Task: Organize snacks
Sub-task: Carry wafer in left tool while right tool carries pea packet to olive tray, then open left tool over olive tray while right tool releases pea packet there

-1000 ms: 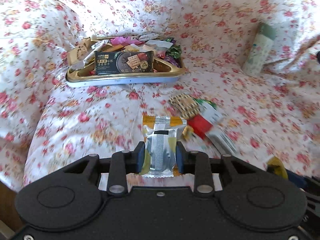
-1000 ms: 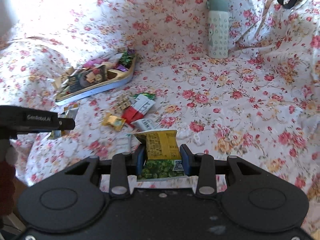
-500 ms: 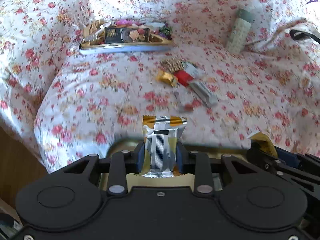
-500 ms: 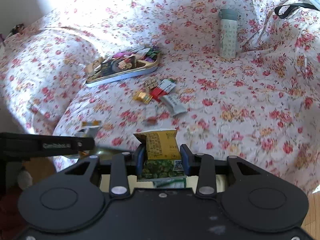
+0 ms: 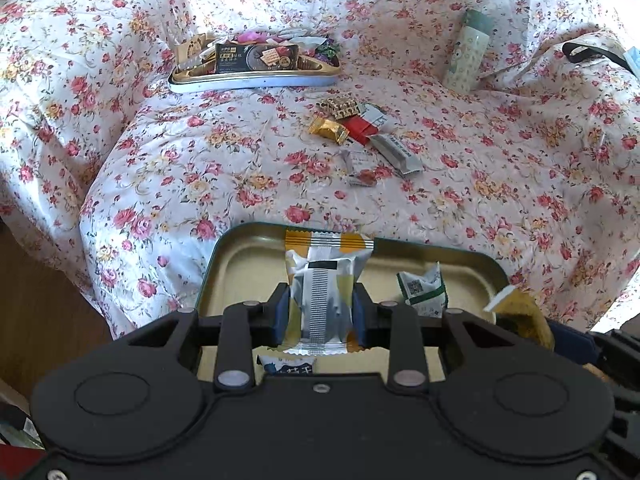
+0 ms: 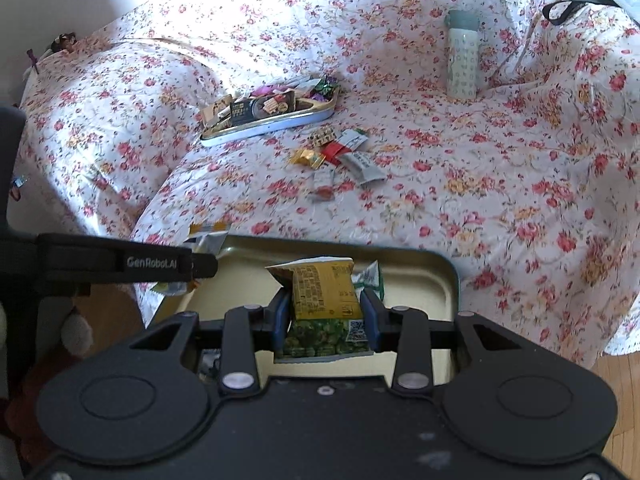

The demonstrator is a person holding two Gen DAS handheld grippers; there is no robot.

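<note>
Over a near, almost empty tin tray (image 5: 248, 256), the left tongs (image 5: 320, 312) pinch a silver-and-orange snack packet (image 5: 322, 280) while the right tongs (image 6: 326, 316) pinch a yellow-and-green snack bag (image 6: 322, 292). Far across the floral bedspread (image 5: 500, 168), a filled snack tin (image 5: 256, 78) sits left of scattered wrappers (image 5: 360, 128) and a pale bottle (image 5: 466, 56).

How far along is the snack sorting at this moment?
Partly done. Done: the far tin on the bedspread is full of snacks, and the near tin already holds a green-and-white packet. In hand: the left gripper clamps a silver-and-orange packet and the right gripper a yellow-and-green packet, both over the near tin. Left: the loose snacks on the bedspread.
</note>
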